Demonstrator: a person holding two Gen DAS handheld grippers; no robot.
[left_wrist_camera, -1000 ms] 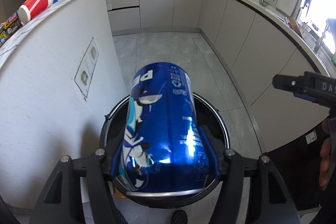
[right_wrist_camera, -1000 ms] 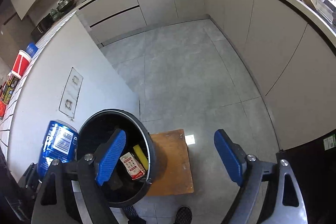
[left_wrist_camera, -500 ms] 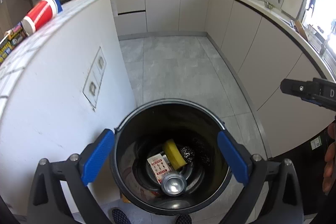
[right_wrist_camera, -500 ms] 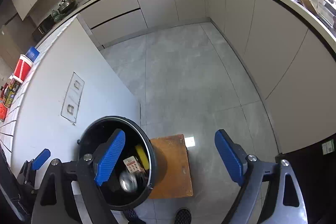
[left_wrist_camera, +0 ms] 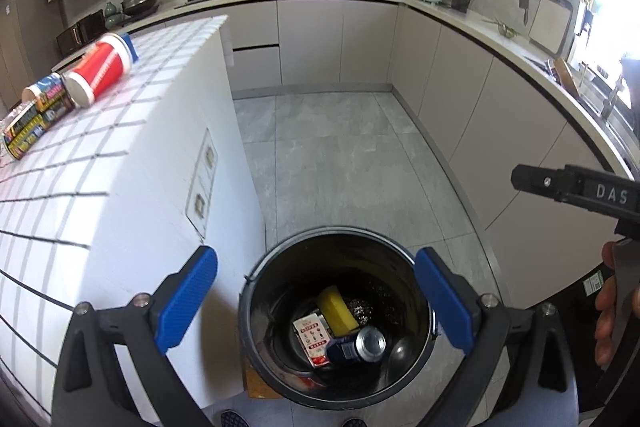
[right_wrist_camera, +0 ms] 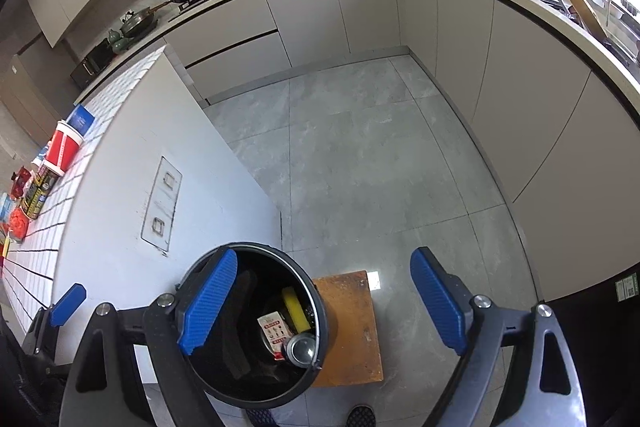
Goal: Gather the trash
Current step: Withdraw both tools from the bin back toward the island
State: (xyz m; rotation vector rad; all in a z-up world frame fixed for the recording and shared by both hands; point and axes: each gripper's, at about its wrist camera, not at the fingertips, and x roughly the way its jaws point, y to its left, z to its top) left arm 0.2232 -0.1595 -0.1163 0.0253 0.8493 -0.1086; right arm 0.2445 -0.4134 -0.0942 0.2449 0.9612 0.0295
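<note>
A black round trash bin (left_wrist_camera: 256, 291) stands on the floor beside the white island. Inside lie a blue soda can (left_wrist_camera: 358, 345), a yellow sponge (left_wrist_camera: 336, 309), a small red-and-white carton (left_wrist_camera: 314, 341) and a steel scourer (left_wrist_camera: 360, 307). My left gripper (left_wrist_camera: 316, 297) is open and empty above the bin. My right gripper (right_wrist_camera: 324, 303) is open and empty, above the bin's (right_wrist_camera: 320, 311) right rim; the can (right_wrist_camera: 300, 347) shows there too. A red cup (left_wrist_camera: 100, 73) and printed tubes (left_wrist_camera: 34, 115) lie on the island top.
The white tiled island (left_wrist_camera: 132, 187) is at left. A low wooden stool (right_wrist_camera: 352, 327) stands right of the bin. Grey cabinets (right_wrist_camera: 520, 87) line the back and right. The right gripper's body (left_wrist_camera: 576, 187) shows at right in the left wrist view.
My left gripper opened and let go of the blue can, which fell into the bin. The left gripper then rose and pulled back; more of the island top shows.
</note>
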